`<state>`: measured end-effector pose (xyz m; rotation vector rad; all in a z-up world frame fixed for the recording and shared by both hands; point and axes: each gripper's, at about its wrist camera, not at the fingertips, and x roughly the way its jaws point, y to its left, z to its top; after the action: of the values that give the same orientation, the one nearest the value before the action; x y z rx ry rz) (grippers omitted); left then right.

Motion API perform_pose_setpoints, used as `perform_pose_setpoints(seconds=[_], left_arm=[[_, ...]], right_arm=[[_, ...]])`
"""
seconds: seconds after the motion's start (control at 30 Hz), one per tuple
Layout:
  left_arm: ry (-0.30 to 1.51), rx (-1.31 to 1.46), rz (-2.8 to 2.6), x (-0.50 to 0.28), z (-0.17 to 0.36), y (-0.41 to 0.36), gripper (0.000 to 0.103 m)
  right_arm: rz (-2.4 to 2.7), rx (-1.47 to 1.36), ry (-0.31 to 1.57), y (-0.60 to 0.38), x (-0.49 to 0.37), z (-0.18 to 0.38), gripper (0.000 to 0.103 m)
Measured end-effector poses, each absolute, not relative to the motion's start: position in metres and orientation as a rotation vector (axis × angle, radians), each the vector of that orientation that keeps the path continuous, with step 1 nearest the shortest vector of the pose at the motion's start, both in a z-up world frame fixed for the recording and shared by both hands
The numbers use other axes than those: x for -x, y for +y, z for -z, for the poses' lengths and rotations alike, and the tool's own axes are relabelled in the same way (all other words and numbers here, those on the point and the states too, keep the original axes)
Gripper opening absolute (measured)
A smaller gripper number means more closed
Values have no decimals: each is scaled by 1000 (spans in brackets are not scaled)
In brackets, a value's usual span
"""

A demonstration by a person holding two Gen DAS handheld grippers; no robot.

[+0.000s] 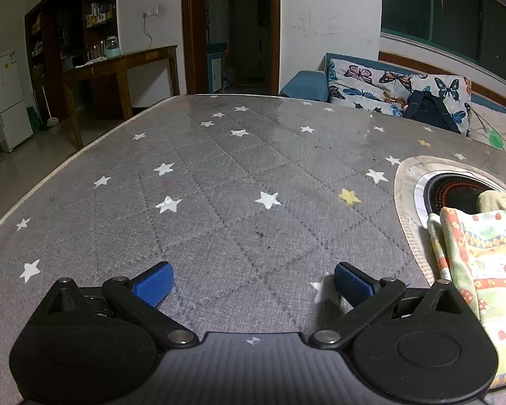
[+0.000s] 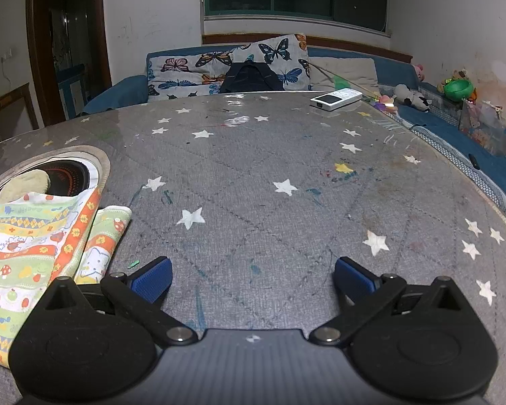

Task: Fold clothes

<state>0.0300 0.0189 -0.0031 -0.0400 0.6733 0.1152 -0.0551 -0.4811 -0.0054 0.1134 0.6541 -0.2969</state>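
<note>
Grey star-print tabletop [image 1: 219, 175], sofa [image 2: 124, 92] behind. Left gripper [image 1: 253, 283] and right gripper [image 2: 253, 280] jaws wide apart, empty. Folded patterned cloth [image 2: 27, 246] lower left of right view.

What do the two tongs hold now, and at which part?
Nothing is held. The left tongs and right tongs stand open over the grey star cloth; the patterned garment lies beside them, ungripped.

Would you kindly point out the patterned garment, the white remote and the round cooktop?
patterned garment [image 2: 27, 236], right wrist view, on its striped top layer.
white remote [image 2: 336, 98], right wrist view, on its flat top face.
round cooktop [image 1: 455, 190], left wrist view, on its dark surface.
</note>
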Motion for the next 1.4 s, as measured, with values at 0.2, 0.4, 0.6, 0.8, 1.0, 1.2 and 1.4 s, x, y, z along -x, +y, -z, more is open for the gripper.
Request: perform_pose_setpoints(seconds=[0.2, 0.4, 0.6, 0.8, 1.0, 1.2, 1.4], left_arm=[[674, 41, -115, -30, 2, 19, 103], [674, 43, -115, -30, 2, 20, 103], [674, 42, -115, -30, 2, 19, 103], [675, 43, -114, -29, 1, 20, 103], [674, 42, -114, -29, 1, 19, 103], [675, 43, -114, -29, 1, 20, 103], [675, 43, -114, -29, 1, 20, 103]], right_arm=[[296, -115, 653, -484, 54, 6, 103], [296, -115, 653, -484, 54, 6, 103], [296, -115, 653, -485, 53, 6, 103], [296, -114, 653, -485, 53, 7, 103], [296, -115, 653, -484, 54, 6, 103], [296, -116, 653, -485, 54, 6, 103], [297, -114, 653, -484, 54, 7, 103]])
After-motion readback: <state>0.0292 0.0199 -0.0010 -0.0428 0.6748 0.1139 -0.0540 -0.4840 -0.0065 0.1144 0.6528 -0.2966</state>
